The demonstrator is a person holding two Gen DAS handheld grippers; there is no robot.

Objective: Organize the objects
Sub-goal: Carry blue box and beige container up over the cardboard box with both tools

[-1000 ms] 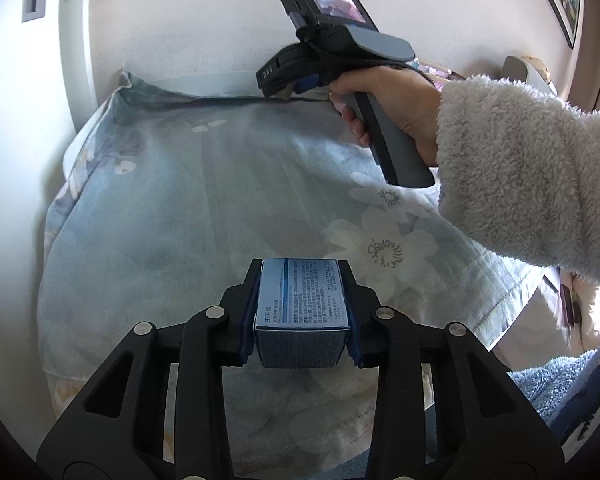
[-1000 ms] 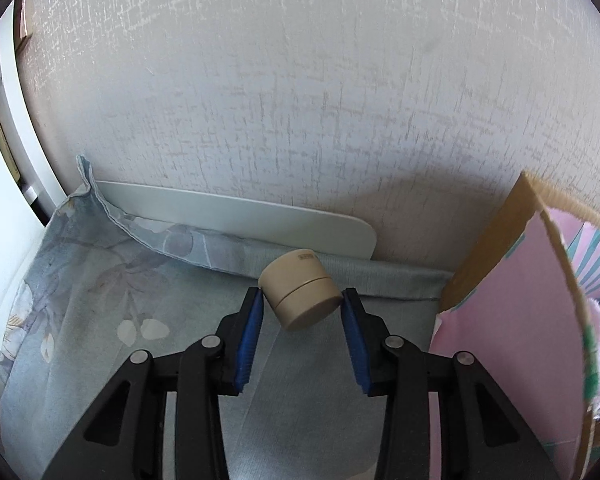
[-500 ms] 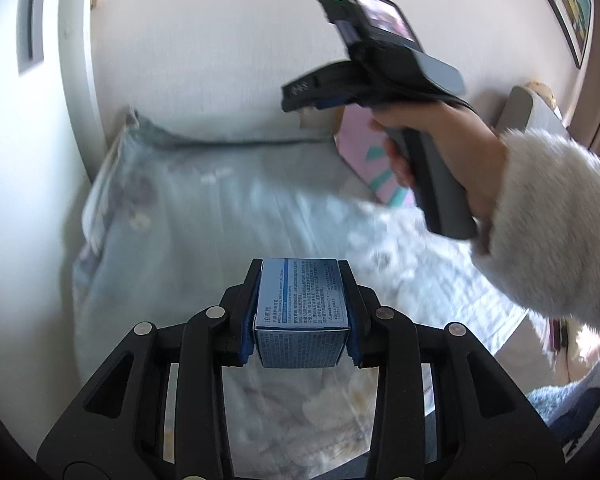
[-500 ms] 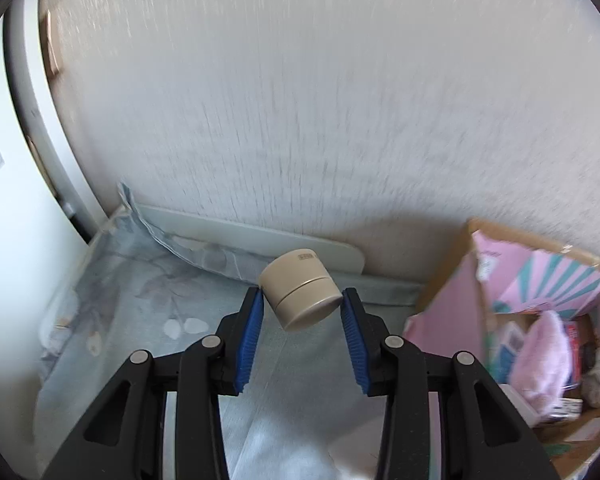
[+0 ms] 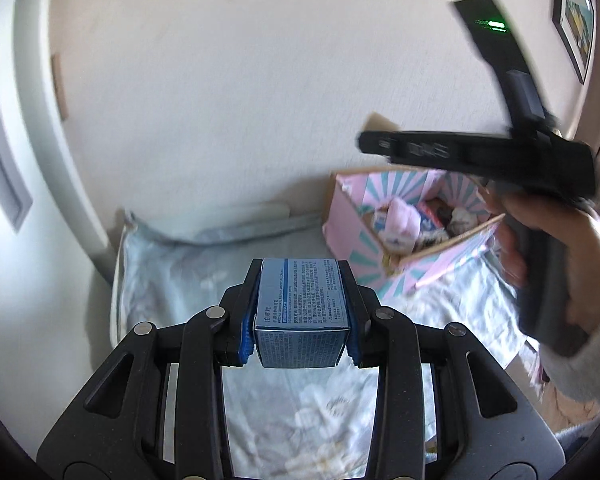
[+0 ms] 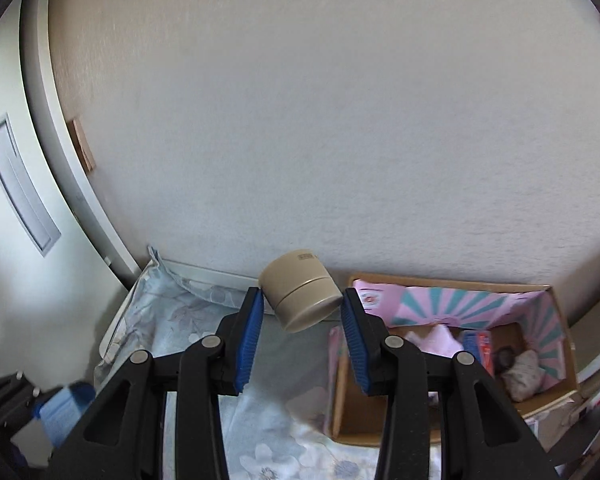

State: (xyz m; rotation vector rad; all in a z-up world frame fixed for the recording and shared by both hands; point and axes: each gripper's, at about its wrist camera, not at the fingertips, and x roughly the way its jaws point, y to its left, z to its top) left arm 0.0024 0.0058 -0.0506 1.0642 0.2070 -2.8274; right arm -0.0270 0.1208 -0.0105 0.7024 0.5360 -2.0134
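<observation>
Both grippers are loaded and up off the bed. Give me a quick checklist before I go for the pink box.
1. Left gripper shut on blue carton: ok, held squarely.
2. Right gripper shut on beige jar: not ok, jar sits tilted at the fingertips.
3. Pink box open on top: ok.
4. Free space inside the box: ok, bare cardboard floor at the near end.
5. Grippers apart from each other: ok.

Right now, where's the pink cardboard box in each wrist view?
Left wrist: pink cardboard box sits right of centre, behind the held blue carton.
Right wrist: lower right, beside the held beige jar.
Shared landmark: floral bedsheet under both.
</observation>
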